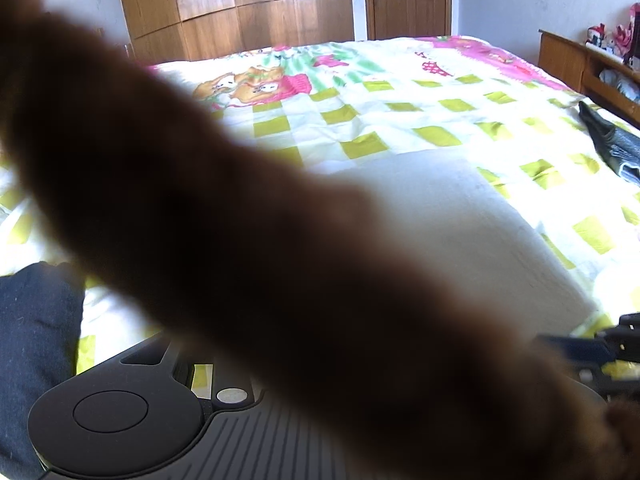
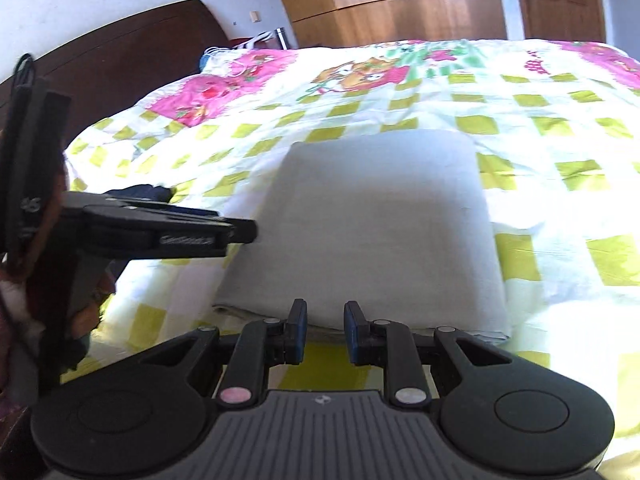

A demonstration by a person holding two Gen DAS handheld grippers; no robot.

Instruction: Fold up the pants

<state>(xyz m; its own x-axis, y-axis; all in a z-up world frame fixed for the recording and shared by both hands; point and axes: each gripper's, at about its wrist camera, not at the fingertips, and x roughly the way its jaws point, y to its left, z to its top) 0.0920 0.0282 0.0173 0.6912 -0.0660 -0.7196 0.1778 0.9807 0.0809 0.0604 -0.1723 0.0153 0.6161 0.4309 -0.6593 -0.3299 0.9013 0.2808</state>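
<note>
A pair of pale pants (image 2: pixel 372 224), already folded into a thick rectangle, lies on the checked bedspread (image 2: pixel 560 128) with its long axis running away from the right gripper (image 2: pixel 325 330), whose blue-padded jaws stand apart and empty just short of the bundle's near edge. The left gripper (image 2: pixel 240 232) reaches in from the left, its tip at the bundle's left side; whether its jaws are parted or holding anything cannot be told, since a blurred brown shape (image 1: pixel 280 240) blocks its own camera.

A blurred brown shape (image 1: pixel 248 232) close to the lens covers the left gripper's fingertips and the folded pants' (image 1: pixel 460 216) near side.
</note>
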